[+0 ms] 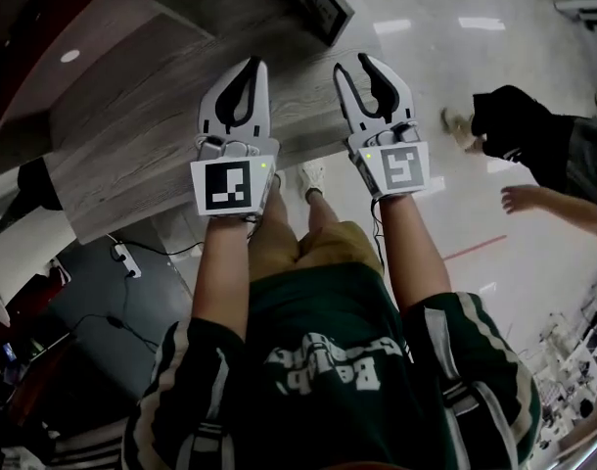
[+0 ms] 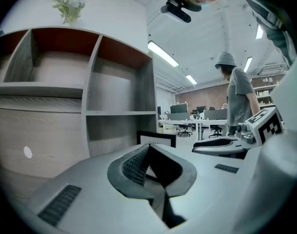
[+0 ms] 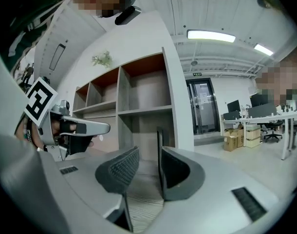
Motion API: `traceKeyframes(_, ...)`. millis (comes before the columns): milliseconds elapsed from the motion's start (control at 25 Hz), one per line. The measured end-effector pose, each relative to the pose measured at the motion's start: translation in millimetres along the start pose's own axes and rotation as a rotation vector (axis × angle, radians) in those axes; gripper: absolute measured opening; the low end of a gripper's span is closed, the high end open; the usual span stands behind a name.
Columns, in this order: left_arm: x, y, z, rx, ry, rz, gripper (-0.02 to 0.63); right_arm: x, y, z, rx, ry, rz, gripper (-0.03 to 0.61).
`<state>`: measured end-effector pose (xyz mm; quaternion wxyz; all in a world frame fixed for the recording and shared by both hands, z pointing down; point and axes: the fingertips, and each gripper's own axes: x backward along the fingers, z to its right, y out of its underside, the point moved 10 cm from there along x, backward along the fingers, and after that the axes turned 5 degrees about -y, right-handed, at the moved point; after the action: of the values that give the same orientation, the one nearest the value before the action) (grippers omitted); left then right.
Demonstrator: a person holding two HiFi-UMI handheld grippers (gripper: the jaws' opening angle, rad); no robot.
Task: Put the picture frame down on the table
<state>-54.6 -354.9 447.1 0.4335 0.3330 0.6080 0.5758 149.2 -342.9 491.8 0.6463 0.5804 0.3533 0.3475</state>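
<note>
On the grey wooden table (image 1: pixel 132 135), the picture frame (image 1: pixel 318 3) stands upright just beyond both grippers, and neither touches it. The left gripper (image 1: pixel 253 67) has its fingers pressed together on nothing. The right gripper (image 1: pixel 353 64) is narrowly parted and empty, pointing at the frame's edge.

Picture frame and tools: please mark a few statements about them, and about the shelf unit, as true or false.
1. The left tool is shut, with nothing in it. True.
2. The right tool grips the picture frame. False: its jaws are apart and empty, and the frame is beyond them, ungripped.
3. The picture frame lies flat on the table. False: it stands on its edge on the table.
4. A small plant sits on top of the shelf unit. True.
</note>
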Motion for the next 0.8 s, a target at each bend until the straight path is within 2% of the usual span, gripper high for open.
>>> traceKeyframes(200, 29.6, -27.9, -2.4, 0.013, -0.029, 0.011, 0.018, 10.7, -36.1, -15.5, 0.008, -0.012, 0.024, 0.149)
traceKeyframes(360, 54.2, -43.4, -13.0, 0.008, -0.030, 0.023, 0.018, 15.1, -59.0, -33.6, 0.053, -0.030, 0.038, 0.141)
traceKeyframes(400, 59.4, -45.4, -16.0, 0.003, -0.028, 0.026, 0.018, 15.3, -63.1, -37.8, 0.063, -0.038, 0.030, 0.050)
traceKeyframes(440, 64.7, -46.9, -18.8, -0.002, -0.026, 0.027, 0.018, 15.5, -66.9, -42.0, 0.068, -0.045, 0.017, 0.037)
traceKeyframes(640, 102.6, -55.0, -28.7, -0.004, -0.029, 0.021, 0.018, 30.3, -94.7, -78.0, 0.110, -0.060, 0.004, 0.035)
traceKeyframes(800, 135.7, -73.5, -35.0, -0.019, -0.020, 0.053, 0.018, 50.6, -117.7, -115.2, 0.113, -0.066, 0.004, 0.037)
